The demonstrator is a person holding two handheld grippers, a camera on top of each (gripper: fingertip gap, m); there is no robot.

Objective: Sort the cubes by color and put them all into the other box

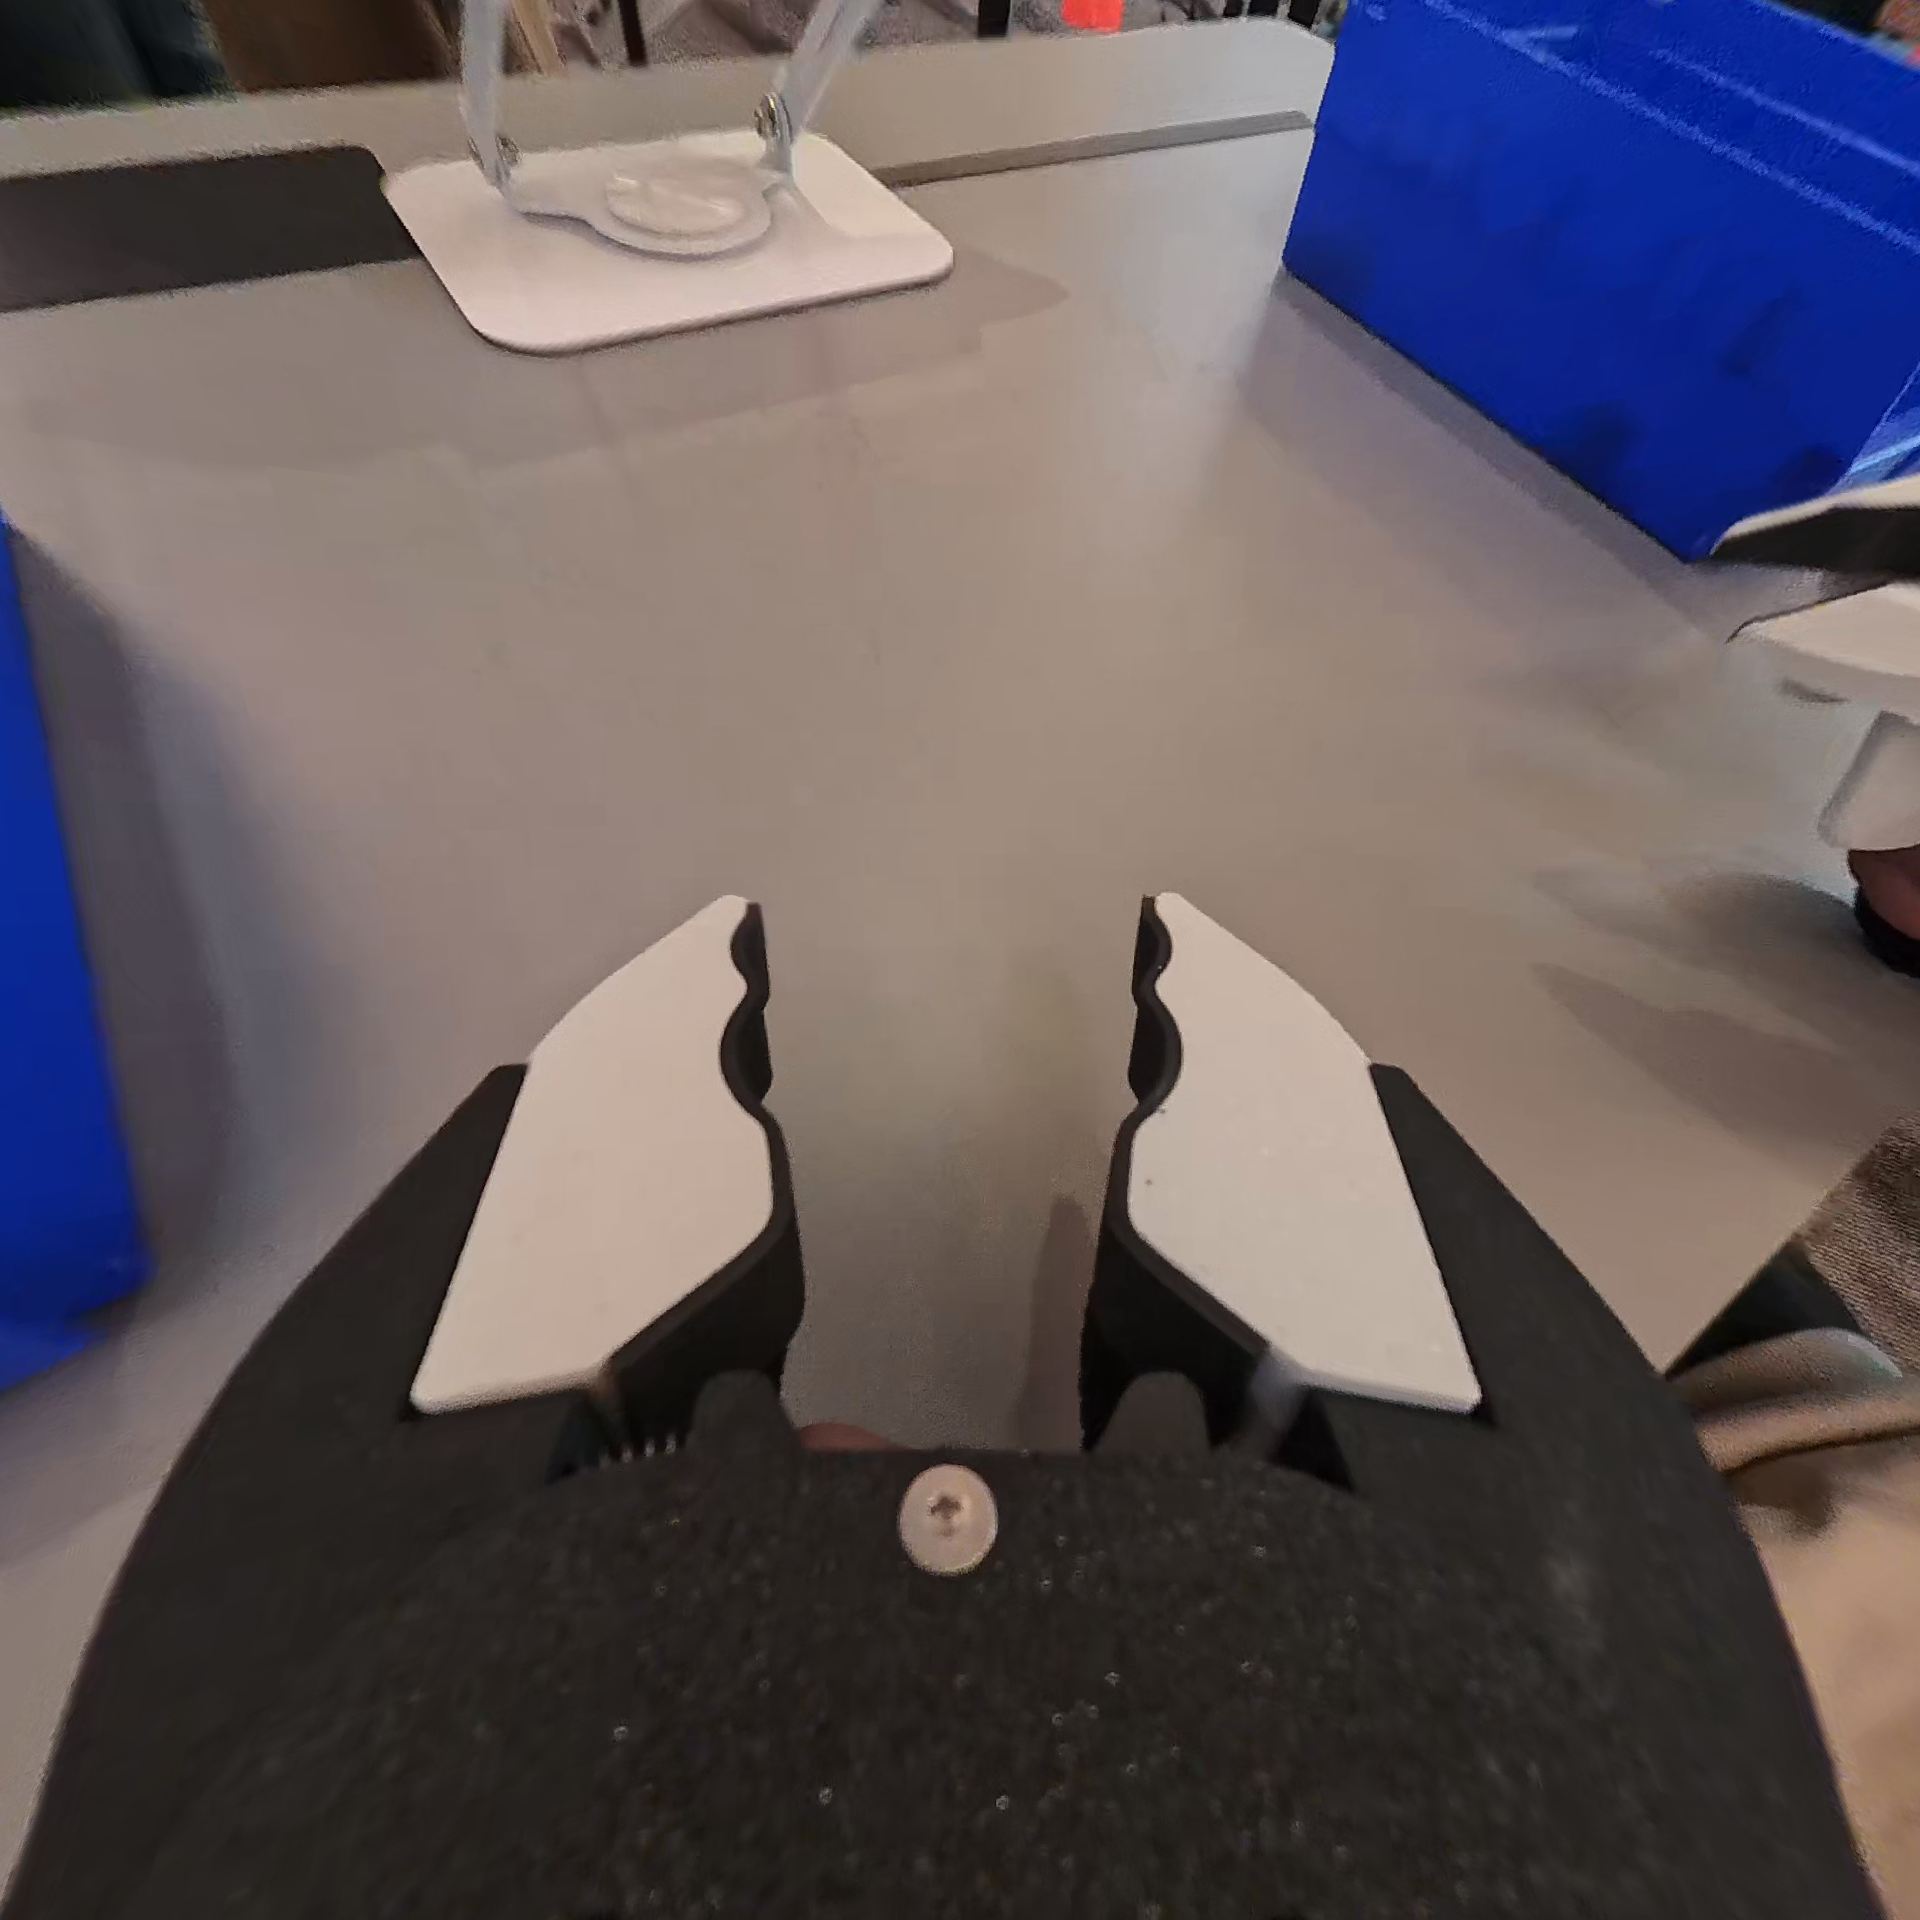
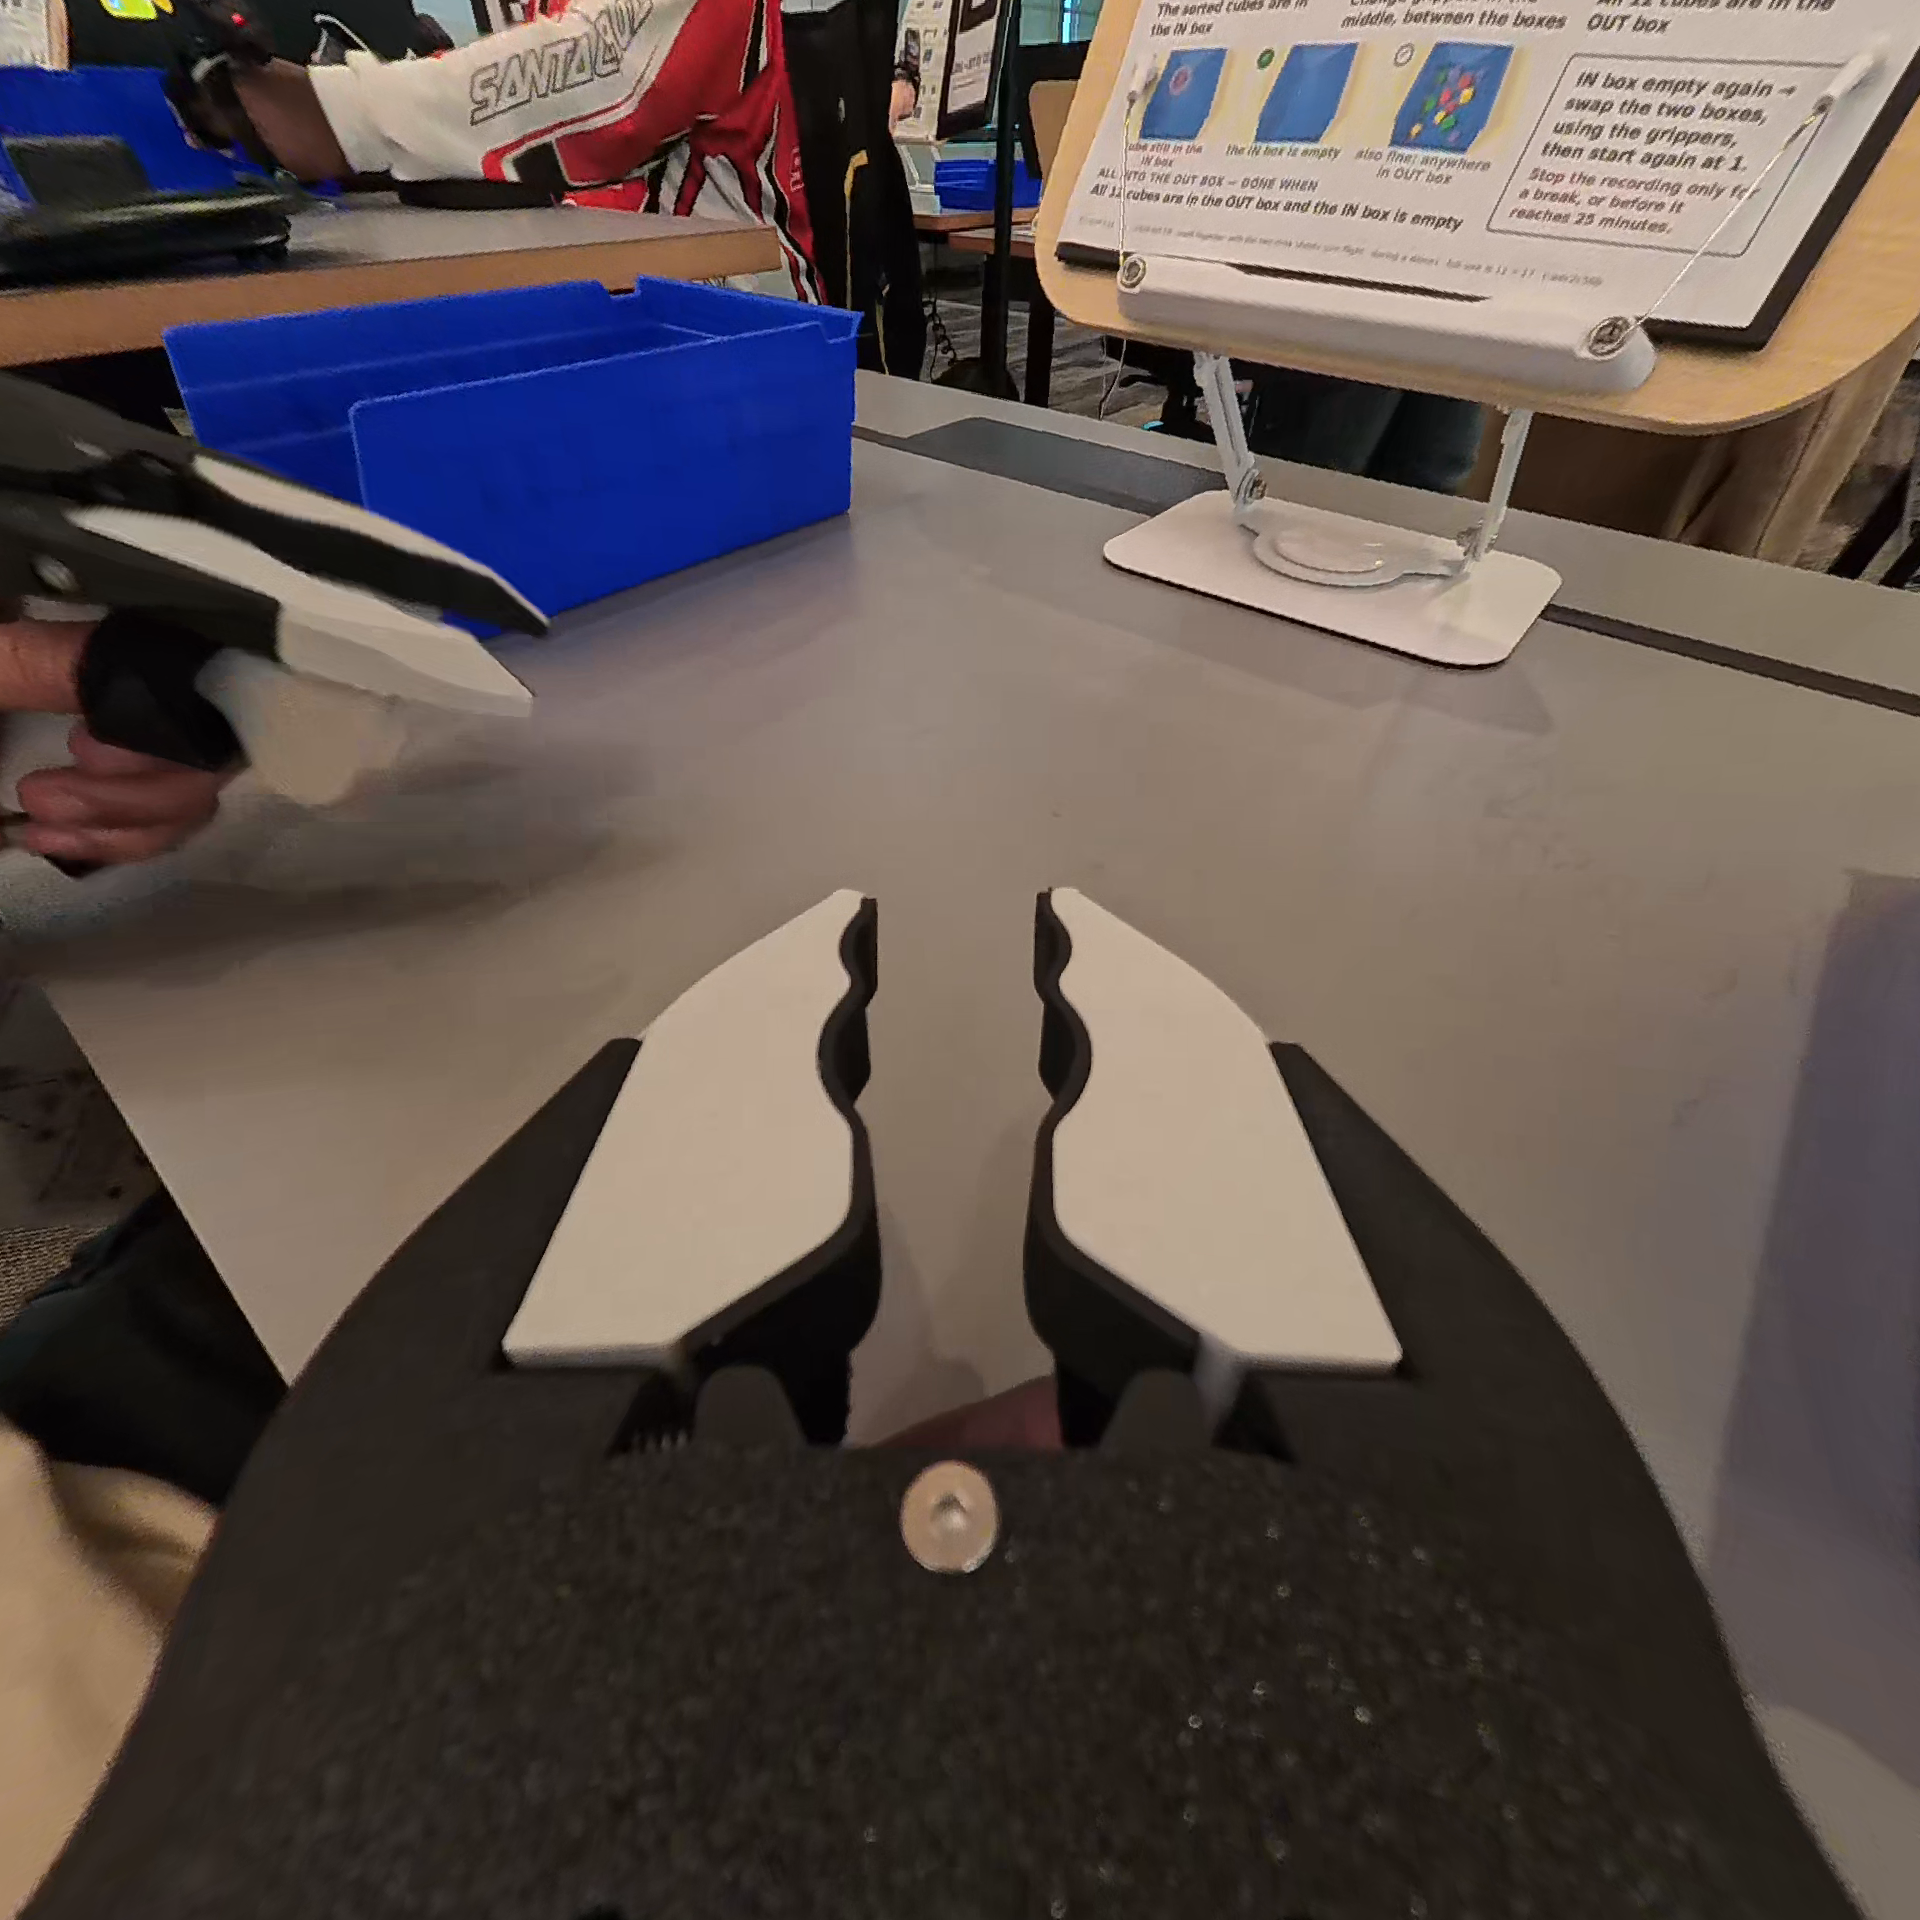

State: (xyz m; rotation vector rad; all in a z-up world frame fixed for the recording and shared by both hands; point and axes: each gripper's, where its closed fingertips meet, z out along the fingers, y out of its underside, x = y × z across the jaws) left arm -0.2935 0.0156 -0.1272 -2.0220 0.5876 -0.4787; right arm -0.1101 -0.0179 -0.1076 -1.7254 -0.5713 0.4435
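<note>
no cubes visible in either view. blue box [image 2: 582, 416] sits on the grey table [image 2: 1039, 790], far left in the right wrist view, interior partly seen with a divider and no cubes showing in the part visible. in the left wrist view a blue box [image 1: 1621, 270] stands at the upper right on the table, outer wall only, contents hidden; a second blue box edge [image 1: 52, 935] is at the far left, also wall only. cannot tell which is which between the views.

left gripper [image 1: 951, 914] hovers over bare table between the two boxes, jaws spread wide, nothing between them. it also shows at the left of the right wrist view, held by a hand [image 2: 94, 800], tips near the box's front wall.

right gripper [image 2: 956, 904] over bare table, jaws apart with a narrower gap, nothing held.

white stand base [image 2: 1340, 571] on the table beyond, carrying a board with a printed sheet [image 2: 1455, 156]. another table with a person in a red and white sleeve [image 2: 582, 94] behind.
</note>
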